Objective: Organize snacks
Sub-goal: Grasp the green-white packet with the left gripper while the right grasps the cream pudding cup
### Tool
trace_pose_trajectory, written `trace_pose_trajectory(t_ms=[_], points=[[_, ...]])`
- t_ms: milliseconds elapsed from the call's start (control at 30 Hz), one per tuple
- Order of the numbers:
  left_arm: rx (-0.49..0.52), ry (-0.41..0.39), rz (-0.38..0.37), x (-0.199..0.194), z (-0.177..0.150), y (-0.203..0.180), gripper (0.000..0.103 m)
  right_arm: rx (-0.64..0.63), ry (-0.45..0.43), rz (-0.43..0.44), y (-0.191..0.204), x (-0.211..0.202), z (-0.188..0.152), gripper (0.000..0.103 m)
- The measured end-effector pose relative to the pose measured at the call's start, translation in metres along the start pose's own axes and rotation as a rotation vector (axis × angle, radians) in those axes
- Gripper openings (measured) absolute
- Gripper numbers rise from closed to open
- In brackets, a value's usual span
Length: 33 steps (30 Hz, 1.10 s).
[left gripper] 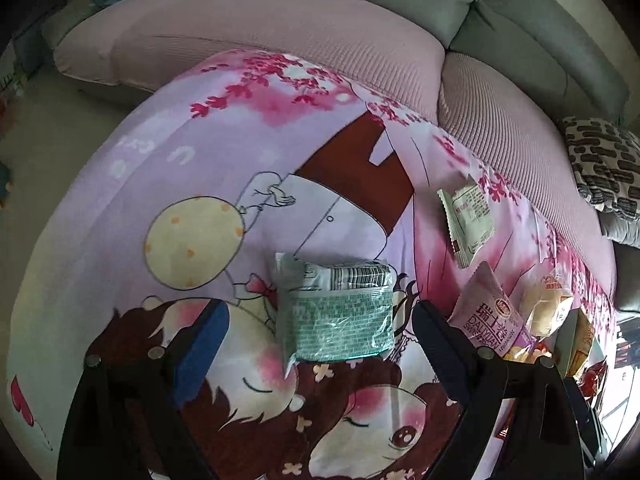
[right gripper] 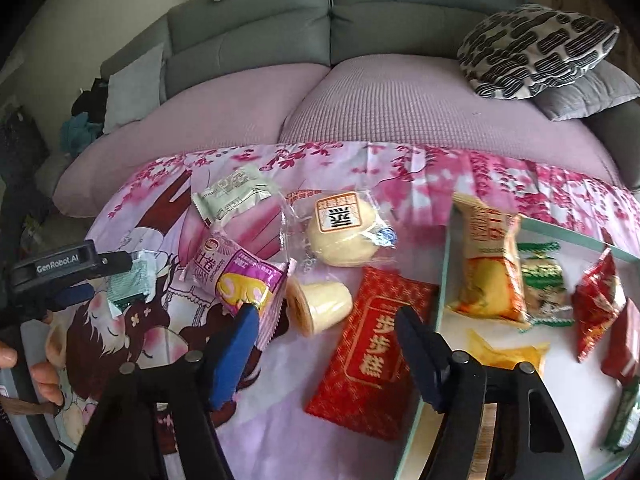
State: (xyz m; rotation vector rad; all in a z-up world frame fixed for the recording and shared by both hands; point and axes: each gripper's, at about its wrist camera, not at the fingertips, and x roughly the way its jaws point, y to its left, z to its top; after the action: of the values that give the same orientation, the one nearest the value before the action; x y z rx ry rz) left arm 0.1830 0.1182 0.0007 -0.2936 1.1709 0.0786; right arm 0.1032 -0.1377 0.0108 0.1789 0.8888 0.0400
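While several packets already lie inside the pale-rimmed tray (right gripper: 446, 280), a yellow-orange bag (right gripper: 490, 268), a green-edged sweet (right gripper: 540, 276) and red packets (right gripper: 596, 304) among them, most of the sorting is, by my judgement, only partly done. Outside the tray, on the cartoon-printed cloth (right gripper: 420, 200), more snacks wait: a red packet with gold characters (right gripper: 376, 344) lies just beside the tray's near wall, a small pudding cup (right gripper: 320, 304) on its side sits beyond that packet, and a clear-wrapped bun (right gripper: 340, 228) is farther from the tray again. A pink swiss-roll packet (right gripper: 236, 276) and a pale green sachet (right gripper: 232, 196) lie well apart from the tray, on the far side of the bun.

The right gripper (right gripper: 324, 332) hangs over the pudding cup and red packet with its jaws partly spread, pinching nothing; no pad presses on either.

The left gripper (left gripper: 320, 320), farthest from the tray, stands wide open around a green-printed clear packet (left gripper: 340, 320), the packet between its fingers but apart from both pads.

Six loose items at least remain to be moved into the tray.
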Motion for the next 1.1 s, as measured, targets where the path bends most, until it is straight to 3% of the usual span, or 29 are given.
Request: trace_pose_trajectory(t_ms=[167, 467, 633, 800, 1100], points=[[0.027, 0.025, -0.011, 0.015, 0.003, -0.009, 0.093, 0.003, 0.031, 0.001, -0.001, 0.02, 0.004, 0.062], [0.072, 0.025, 0.069, 0.029, 0.007, -0.018, 0.091, -0.024, 0.048, -0.003, 0.0, 0.039, 0.007, 0.051], [0.106, 0.014, 0.152, 0.031, 0.005, -0.025, 0.074, -0.043, 0.064, 0.003, 0.007, 0.046, 0.005, 0.045], [0.103, 0.007, 0.152, 0.029, 0.005, -0.025, 0.063, -0.04, 0.066, 0.008, 0.008, 0.046, 0.005, 0.044], [0.072, -0.007, 0.109, 0.016, 0.003, -0.024, 0.058, -0.038, 0.063, 0.007, 0.01, 0.038, 0.004, 0.042]])
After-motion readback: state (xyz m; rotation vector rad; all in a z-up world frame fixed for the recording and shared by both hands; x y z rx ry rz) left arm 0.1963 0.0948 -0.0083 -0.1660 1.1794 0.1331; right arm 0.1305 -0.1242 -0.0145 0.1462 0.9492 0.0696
